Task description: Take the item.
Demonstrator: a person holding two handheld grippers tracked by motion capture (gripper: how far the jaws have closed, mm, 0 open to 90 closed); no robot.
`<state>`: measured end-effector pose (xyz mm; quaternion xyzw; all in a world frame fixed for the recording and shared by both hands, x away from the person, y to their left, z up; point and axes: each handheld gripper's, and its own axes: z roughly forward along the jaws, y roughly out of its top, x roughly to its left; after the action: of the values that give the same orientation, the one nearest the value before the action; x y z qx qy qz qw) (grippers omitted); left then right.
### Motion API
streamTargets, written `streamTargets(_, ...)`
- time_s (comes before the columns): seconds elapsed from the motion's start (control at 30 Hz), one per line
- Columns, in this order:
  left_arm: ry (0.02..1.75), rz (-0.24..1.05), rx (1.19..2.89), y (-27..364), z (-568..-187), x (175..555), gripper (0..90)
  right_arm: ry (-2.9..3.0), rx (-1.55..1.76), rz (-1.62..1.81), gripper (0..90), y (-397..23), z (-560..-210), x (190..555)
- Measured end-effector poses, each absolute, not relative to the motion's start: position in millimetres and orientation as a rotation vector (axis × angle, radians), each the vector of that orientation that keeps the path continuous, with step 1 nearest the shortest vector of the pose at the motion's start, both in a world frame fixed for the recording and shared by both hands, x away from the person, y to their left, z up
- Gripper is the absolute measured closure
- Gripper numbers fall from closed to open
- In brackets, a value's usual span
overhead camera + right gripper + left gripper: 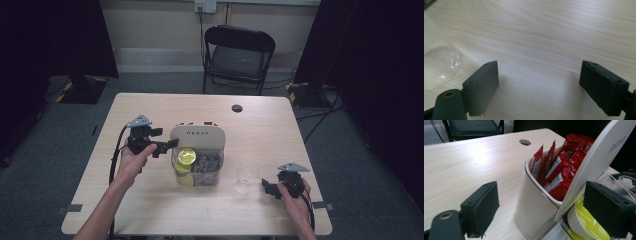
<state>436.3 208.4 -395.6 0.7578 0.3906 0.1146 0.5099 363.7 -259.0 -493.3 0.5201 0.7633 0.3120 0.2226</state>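
Left gripper [541, 212] jaws are spread wide, matte black rubber-like pads, nothing pinched. Between them sit the curved white wall of the organizer [534, 202] and its slanted white lid [599, 157]; a lime-green capsule [586, 222] is seen just beside one pad. Glossy red sachets [559, 170] stand upright in the rear compartment. Right gripper [539, 87] jaws are also spread, empty, over bare pale woodgrain tabletop [544, 30]; a clear glass [439, 57] stands just beside them.
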Motion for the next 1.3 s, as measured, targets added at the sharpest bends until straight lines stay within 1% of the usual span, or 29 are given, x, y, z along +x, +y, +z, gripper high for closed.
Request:
streamTargets(0.13,0.943,0.262,1.821,209.3,-396.6,436.8,12.5,2.091,1.424,0.873,16.2,-256.1,-486.8,361.7)
streamTargets(0.17,0.941,0.266,1.823,209.3,-396.6,436.7,12.5,2.090,1.423,0.881,17.5,-255.8,-485.6,361.3)
streamTargets(0.23,0.936,0.280,1.829,209.0,-396.0,436.7,12.3,2.101,1.424,0.895,24.2,-256.4,-481.7,360.1)
streamTargets(0.33,0.940,0.281,1.829,207.7,-395.5,437.7,10.0,2.140,1.445,0.921,23.5,-258.9,-477.7,357.8)
streamTargets(0.47,0.936,0.272,1.837,206.5,-396.2,438.7,9.8,2.132,1.429,0.964,25.0,-261.9,-470.5,353.5)
streamTargets(0.67,0.940,0.270,1.841,206.6,-396.3,438.4,9.8,2.112,1.412,1.036,24.9,-262.2,-456.9,351.7)
streamTargets(0.77,0.940,0.269,1.843,206.8,-396.2,438.6,9.9,2.110,1.388,1.051,21.0,-259.9,-451.8,350.2)
streamTargets(0.83,0.941,0.270,1.843,206.8,-396.2,438.6,9.9,2.097,1.382,1.078,22.8,-259.5,-446.3,348.7)
streamTargets(1.07,0.935,0.273,1.846,206.7,-396.3,438.9,9.9,2.074,1.353,1.110,23.9,-256.2,-427.3,344.7)
streamTargets(1.3,0.933,0.281,1.852,206.0,-395.5,438.6,9.8,2.085,1.284,1.189,26.4,-243.3,-412.5,341.9)
